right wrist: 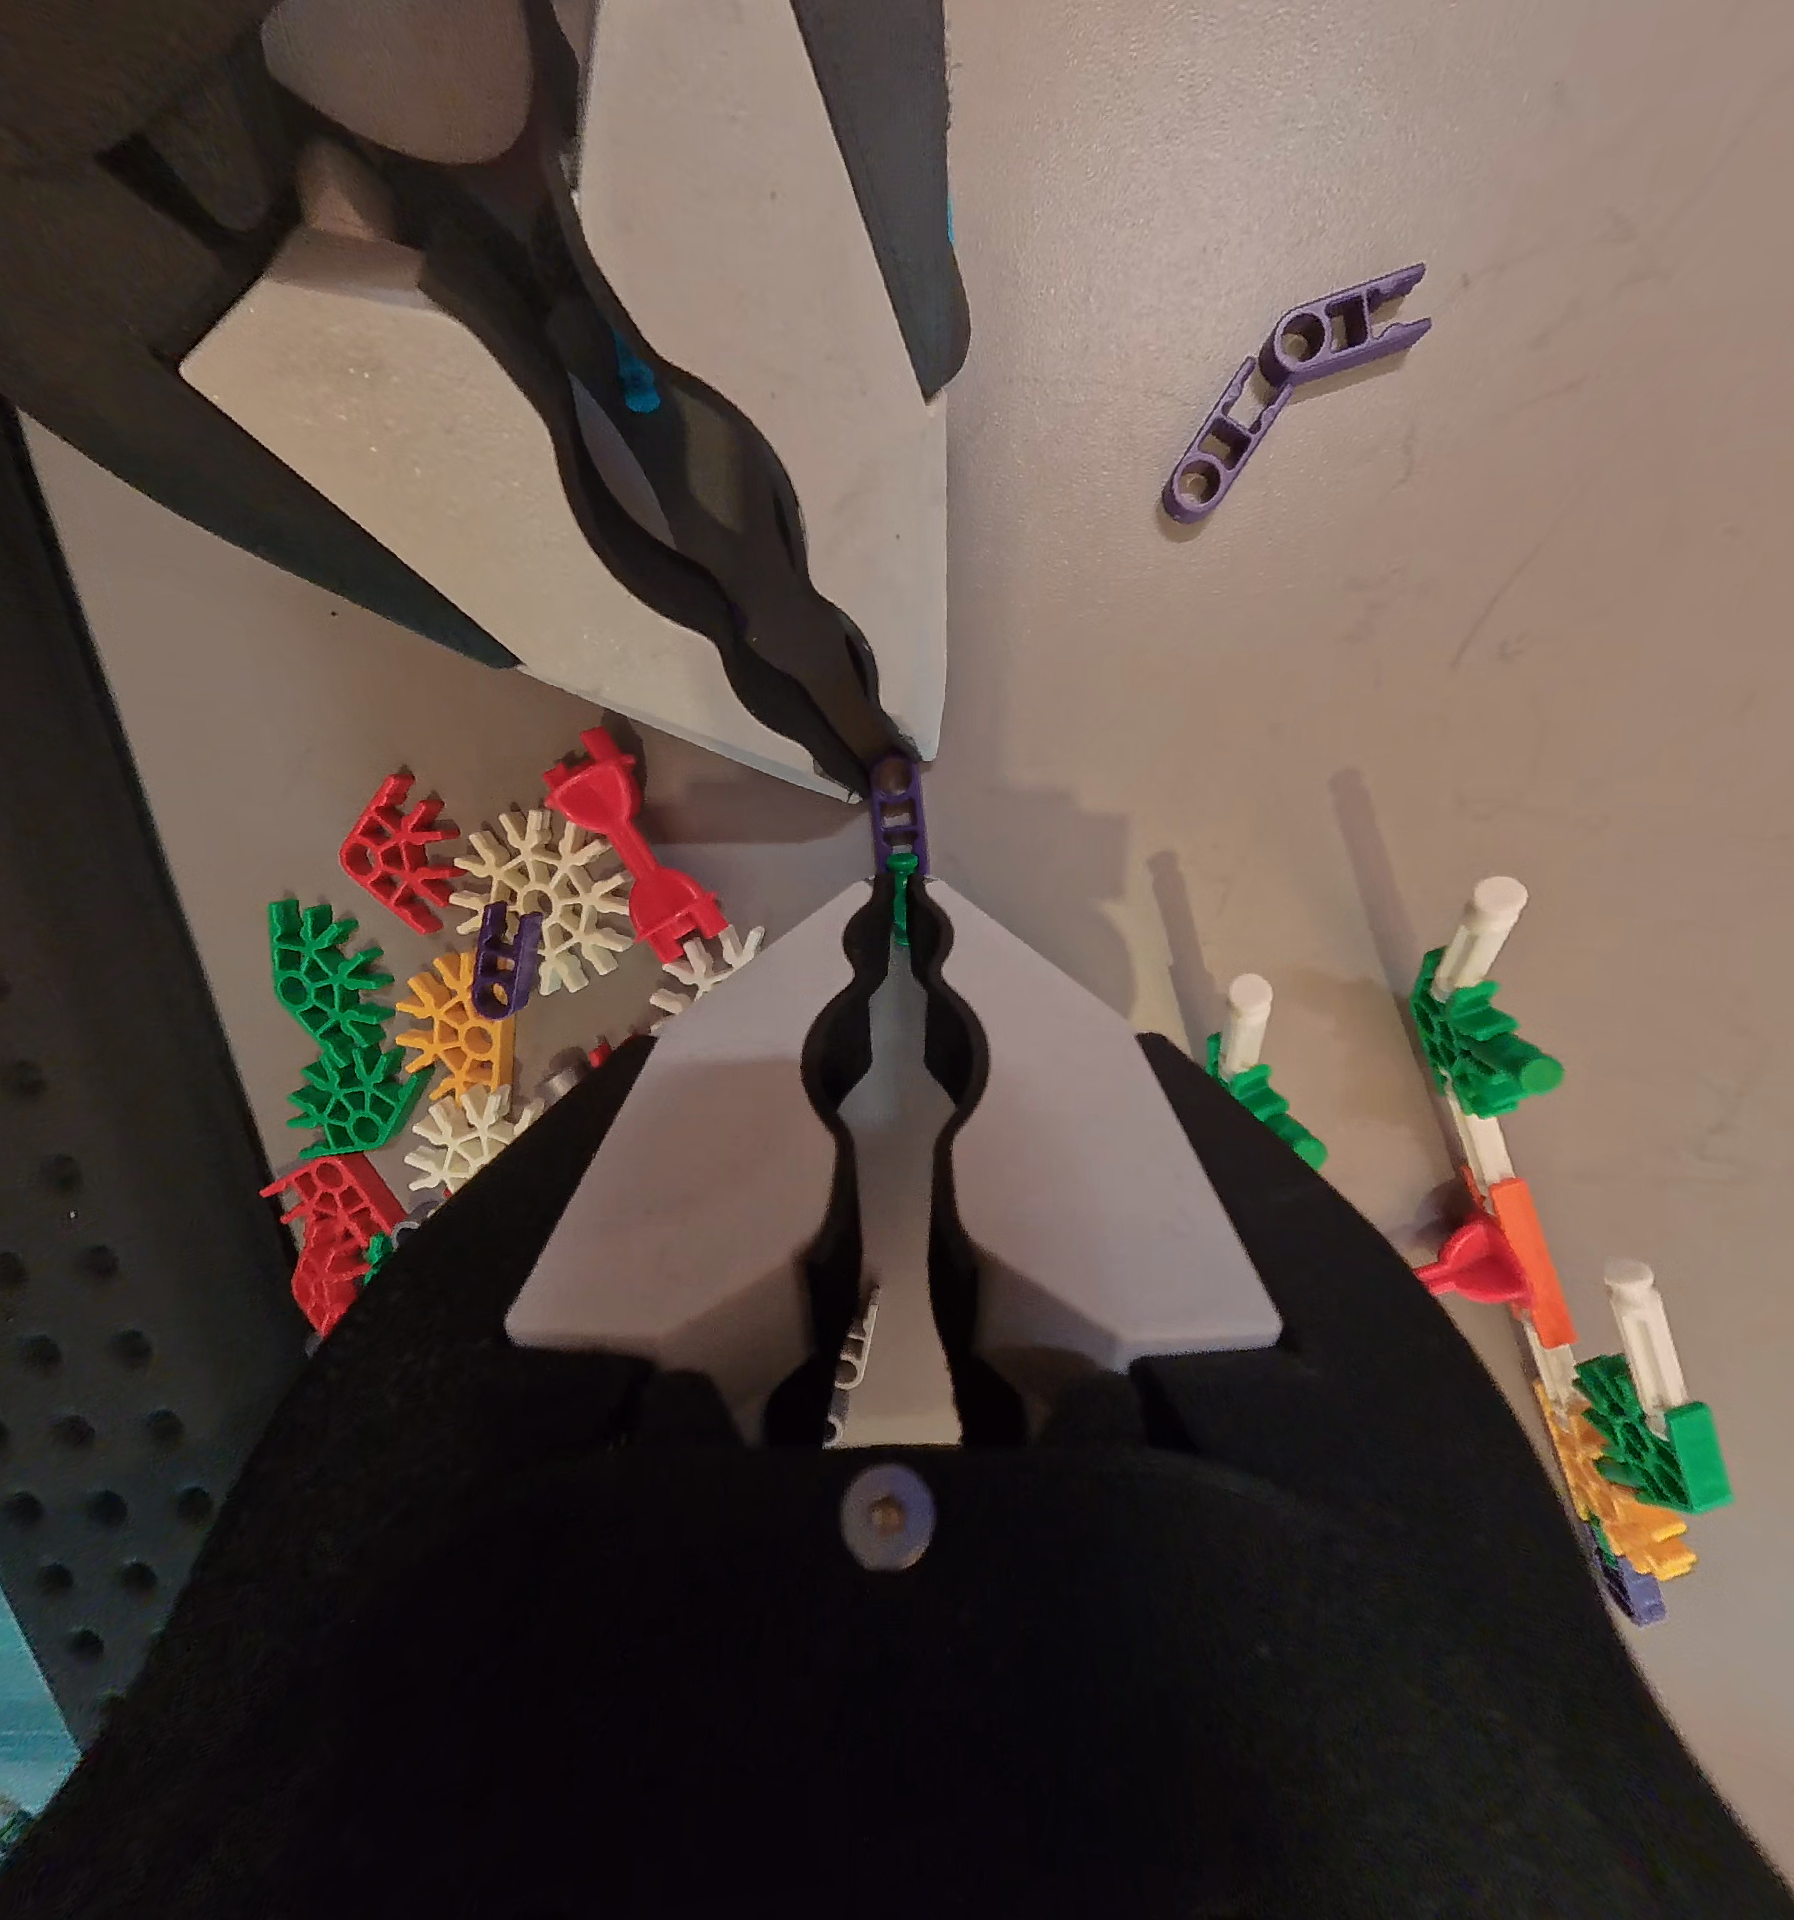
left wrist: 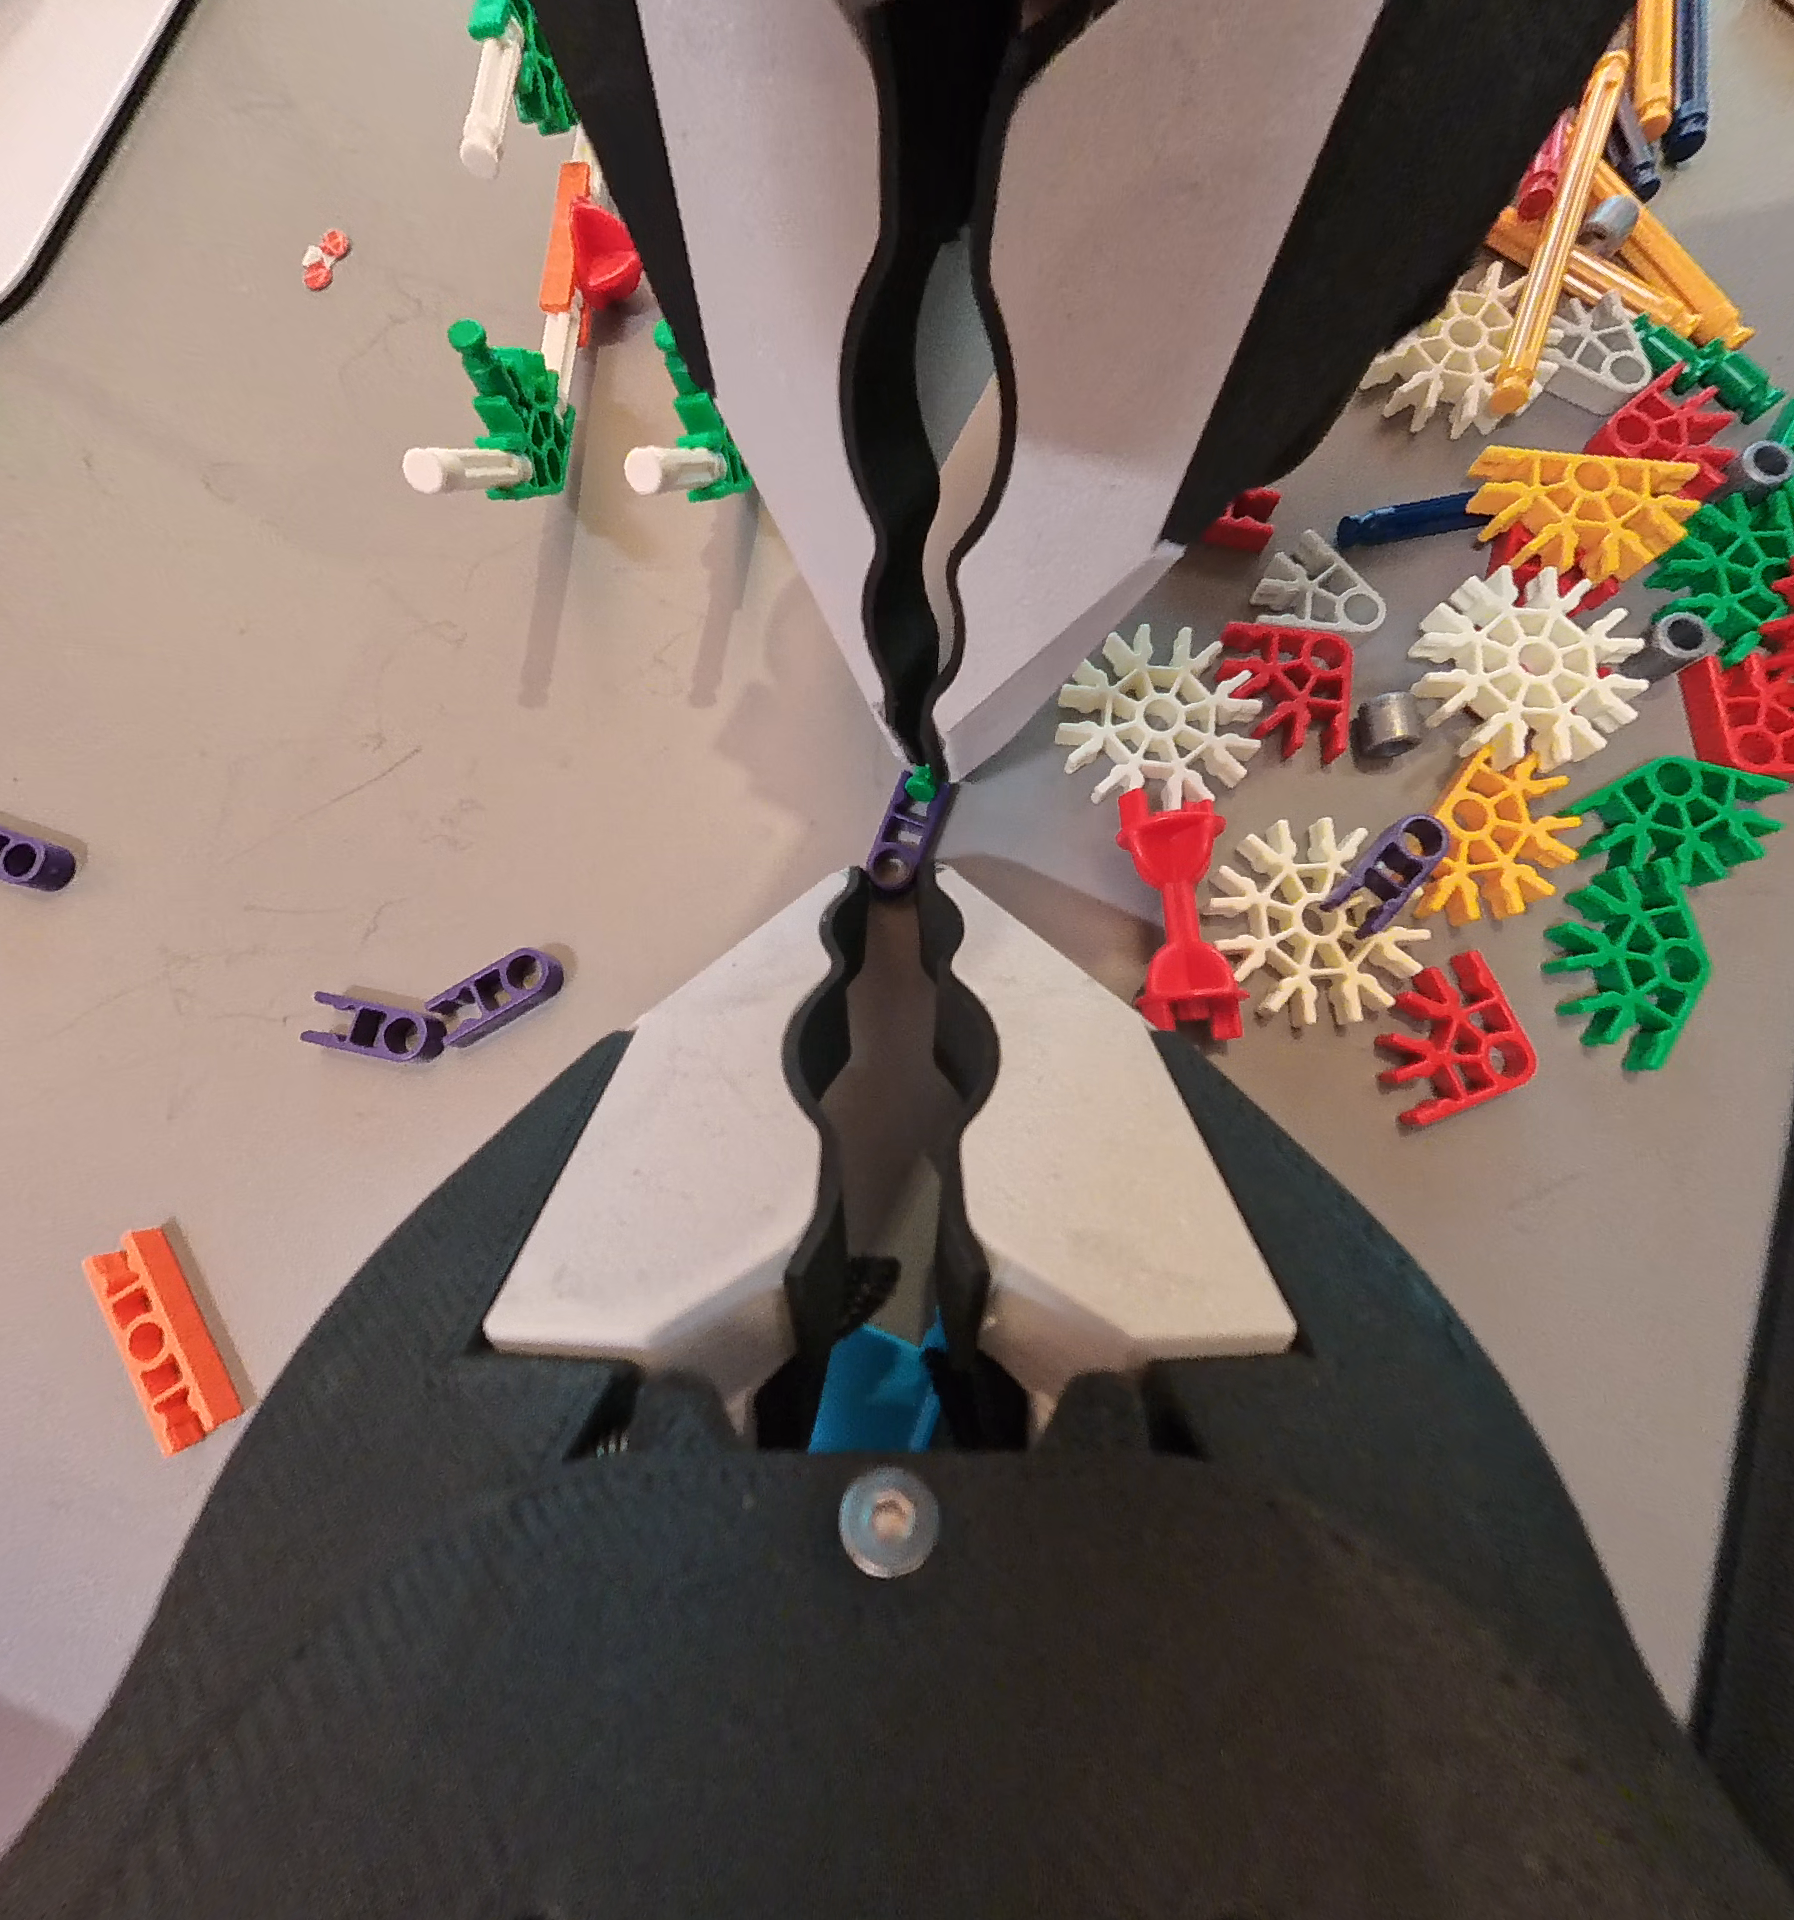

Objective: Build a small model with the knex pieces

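In the left wrist view my left gripper (left wrist: 893, 883) is shut on a small purple clip connector (left wrist: 903, 836) held above the grey table. My right gripper (left wrist: 924, 764) comes in from the top, tip to tip with it, shut on a short green rod (left wrist: 919, 781) whose end meets the clip's forked end. The right wrist view shows the same from the other side: my right gripper (right wrist: 898, 888) grips the green rod (right wrist: 900, 904), and the left gripper (right wrist: 888, 764) holds the purple clip (right wrist: 895, 816) from the upper left.
A pile of white, red, green and yellow connectors (left wrist: 1527, 665) with yellow rods (left wrist: 1579, 197) lies to the right. Loose purple clips (left wrist: 436, 1003) and an orange piece (left wrist: 160, 1340) lie left. A green, white and orange assembly (right wrist: 1495, 1226) stands nearby. A dark perforated panel (right wrist: 62, 1143) borders the table. Less than 4 cm separates the two grippers' tips. Left tips and right tips are each some 15 cm from the orange piece (left wrist: 160, 1340).
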Demonstrator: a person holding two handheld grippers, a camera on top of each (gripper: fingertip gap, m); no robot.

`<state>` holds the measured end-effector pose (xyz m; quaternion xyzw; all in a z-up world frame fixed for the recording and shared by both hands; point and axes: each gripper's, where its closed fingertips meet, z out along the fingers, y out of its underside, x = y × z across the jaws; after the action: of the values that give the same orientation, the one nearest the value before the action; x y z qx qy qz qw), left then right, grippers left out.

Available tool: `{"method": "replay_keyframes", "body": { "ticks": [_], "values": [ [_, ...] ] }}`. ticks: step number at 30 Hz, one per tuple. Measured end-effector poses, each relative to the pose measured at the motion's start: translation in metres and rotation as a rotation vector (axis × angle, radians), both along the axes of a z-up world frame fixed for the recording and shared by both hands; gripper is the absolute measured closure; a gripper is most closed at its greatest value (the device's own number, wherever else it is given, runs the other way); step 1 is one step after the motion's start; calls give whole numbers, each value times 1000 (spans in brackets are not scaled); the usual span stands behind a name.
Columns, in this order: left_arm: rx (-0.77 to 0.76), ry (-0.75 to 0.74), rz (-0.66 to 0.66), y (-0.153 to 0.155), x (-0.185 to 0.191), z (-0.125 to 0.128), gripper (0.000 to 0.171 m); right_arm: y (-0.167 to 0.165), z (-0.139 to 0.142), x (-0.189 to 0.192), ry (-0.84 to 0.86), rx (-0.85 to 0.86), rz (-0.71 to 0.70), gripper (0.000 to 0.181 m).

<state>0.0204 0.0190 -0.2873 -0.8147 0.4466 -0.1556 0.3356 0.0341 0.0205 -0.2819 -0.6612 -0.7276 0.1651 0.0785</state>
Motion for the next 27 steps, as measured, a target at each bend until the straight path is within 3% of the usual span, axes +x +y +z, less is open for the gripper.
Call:
{"method": "replay_keyframes", "body": {
  "ticks": [27],
  "values": [
    [12,-13,-2,-2,1,0,165,-2,-2,-3,-29,45,78,178]
  ]
}}
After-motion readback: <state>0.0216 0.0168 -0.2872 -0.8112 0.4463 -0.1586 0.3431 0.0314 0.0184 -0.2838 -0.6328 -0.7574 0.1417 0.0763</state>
